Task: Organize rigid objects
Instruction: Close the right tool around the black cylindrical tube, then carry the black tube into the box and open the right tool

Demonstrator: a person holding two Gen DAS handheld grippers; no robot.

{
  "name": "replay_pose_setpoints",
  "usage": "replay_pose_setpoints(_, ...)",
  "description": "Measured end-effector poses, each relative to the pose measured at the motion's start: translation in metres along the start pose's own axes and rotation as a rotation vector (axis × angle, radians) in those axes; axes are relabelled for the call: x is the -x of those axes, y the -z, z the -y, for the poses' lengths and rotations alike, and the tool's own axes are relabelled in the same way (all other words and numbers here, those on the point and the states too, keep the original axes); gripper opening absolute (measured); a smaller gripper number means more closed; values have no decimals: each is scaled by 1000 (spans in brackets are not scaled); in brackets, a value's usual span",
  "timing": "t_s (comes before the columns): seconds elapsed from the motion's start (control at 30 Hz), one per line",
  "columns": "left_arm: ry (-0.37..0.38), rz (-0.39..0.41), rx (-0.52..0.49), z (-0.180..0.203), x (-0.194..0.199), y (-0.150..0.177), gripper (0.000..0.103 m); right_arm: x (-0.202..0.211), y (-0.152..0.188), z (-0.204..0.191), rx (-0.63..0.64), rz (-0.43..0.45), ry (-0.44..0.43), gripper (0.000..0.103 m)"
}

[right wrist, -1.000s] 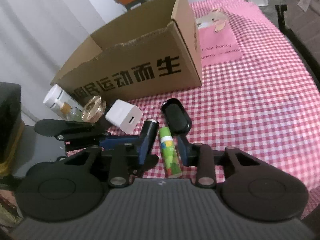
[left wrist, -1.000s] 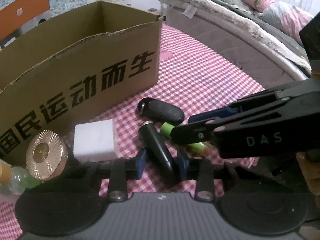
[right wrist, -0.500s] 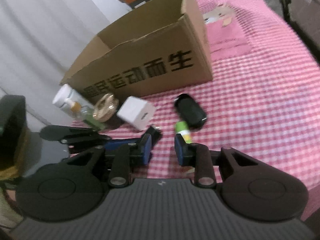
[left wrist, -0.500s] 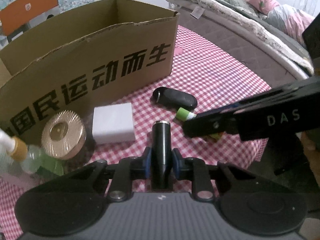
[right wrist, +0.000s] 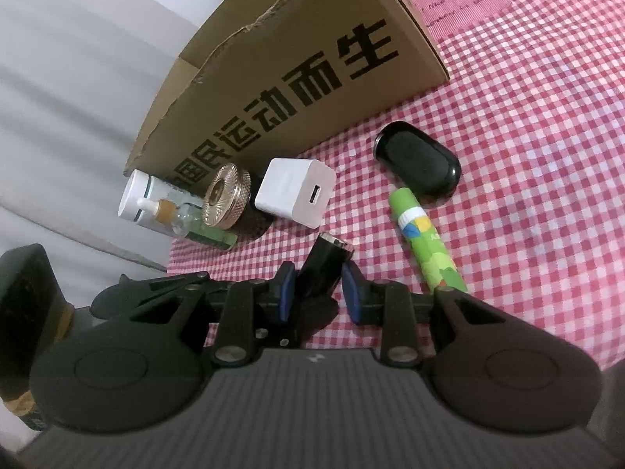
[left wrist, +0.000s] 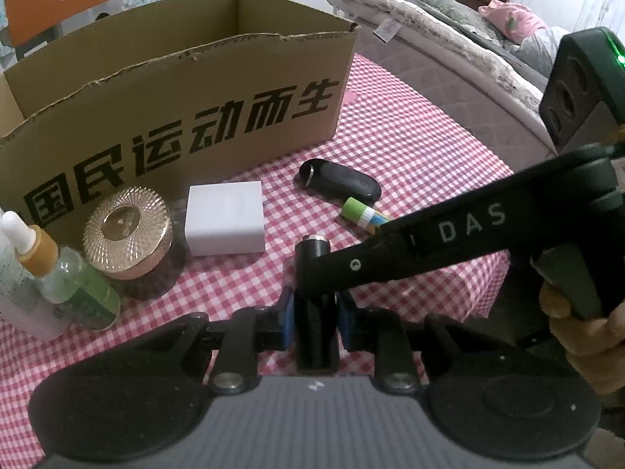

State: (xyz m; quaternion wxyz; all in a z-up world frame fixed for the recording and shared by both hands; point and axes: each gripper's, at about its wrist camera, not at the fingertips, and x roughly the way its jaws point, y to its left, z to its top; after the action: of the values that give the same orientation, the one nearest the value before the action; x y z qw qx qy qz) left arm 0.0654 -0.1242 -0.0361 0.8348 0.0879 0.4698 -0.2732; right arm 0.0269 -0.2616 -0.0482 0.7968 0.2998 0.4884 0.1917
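Observation:
My left gripper [left wrist: 312, 314] is shut on a black cylinder with a metal end [left wrist: 313, 252], held just above the checked cloth. The cylinder also shows in the right wrist view [right wrist: 326, 264], between the pads of my right gripper [right wrist: 318, 293], whose jaws stand slightly apart around it. The right gripper's arm crosses the left wrist view [left wrist: 449, 242]. A green glue stick [right wrist: 425, 242], a black oval case [right wrist: 418, 164] and a white charger cube [right wrist: 295, 191] lie in front of the open cardboard box [left wrist: 175, 117].
A gold-lidded jar [left wrist: 127, 230], a dropper bottle [left wrist: 58, 277] and a white tube [right wrist: 134, 195] stand at the left by the box. The table edge [left wrist: 496, 273] drops off to the right, with a bed [left wrist: 449, 39] beyond.
My left gripper closed on the black cylinder and lifted it. My right gripper left the glue stick and swung left until its pads stand around the same cylinder.

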Motion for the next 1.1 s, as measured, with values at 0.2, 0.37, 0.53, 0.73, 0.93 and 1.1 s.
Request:
replay_pose_setpoints(0.2,5,11,6,0,2,1,24,-1,3,-6,20,16,35,26)
replay_pose_setpoints(0.37,4,68,6,-1,27,5,24,9,7,-20,39,40,25,26)
replay_pose_setpoints(0.53,-40,186,-11,-4,73,-5,24,31,1,-59,144,110,4,26)
replay_pose_setpoints(0.73,-126,286,-20,-28,114,-47,24,43,-46,-116,310,187,-49,26)
replay_pose_setpoints(0.93,-117,189,55,-84,98,-114,24,4,-126,-137,330,109,-76,27)
replay_pose_setpoints(1.1,-114,48,116,-127,57,-158,24,-56,-197,-125,228,-23,-85,26)
